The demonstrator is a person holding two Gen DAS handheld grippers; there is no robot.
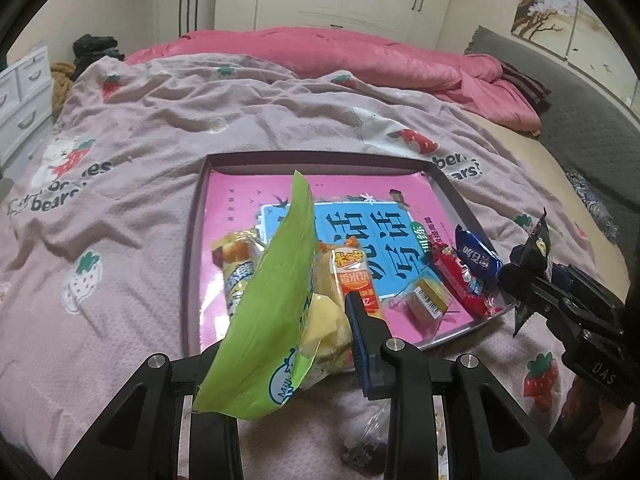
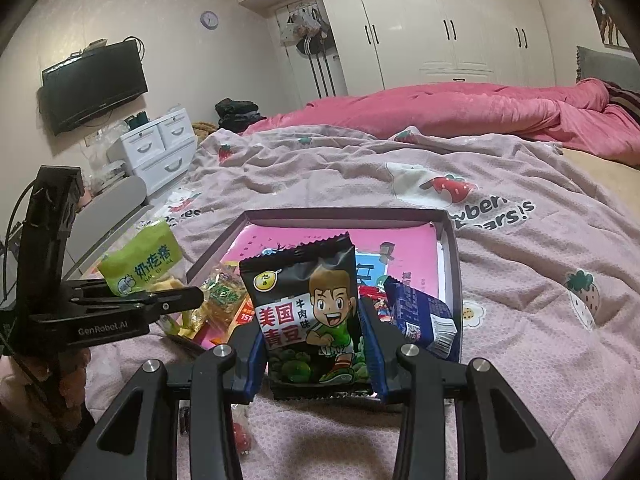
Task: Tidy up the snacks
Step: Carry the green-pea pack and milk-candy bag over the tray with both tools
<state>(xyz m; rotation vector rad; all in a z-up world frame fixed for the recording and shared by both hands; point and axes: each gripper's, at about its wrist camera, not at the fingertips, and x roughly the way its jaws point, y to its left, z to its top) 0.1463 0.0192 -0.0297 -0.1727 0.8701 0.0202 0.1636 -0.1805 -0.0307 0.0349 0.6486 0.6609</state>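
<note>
My left gripper (image 1: 304, 332) is shut on a green snack bag (image 1: 272, 312), which it holds tilted over the near left corner of a shallow box (image 1: 320, 156). Its left finger is hidden behind the bag. The box holds a pink book, a yellow cake packet (image 1: 236, 268), an orange cracker packet (image 1: 356, 276), a red bar (image 1: 460, 276) and a blue packet (image 1: 478, 260). My right gripper (image 2: 312, 328) is shut on a black green-pea packet (image 2: 308, 304), upright just before the box's near edge. The left gripper (image 2: 188, 300) and green bag (image 2: 140, 268) show at the left.
The box lies on a pink strawberry blanket (image 1: 160, 120) over a bed. A rolled pink duvet (image 1: 360, 56) lies behind it. White drawers (image 2: 156, 148) and a wall television (image 2: 94, 84) stand to the left. A small wrapped item (image 1: 368, 440) lies on the blanket under my left gripper.
</note>
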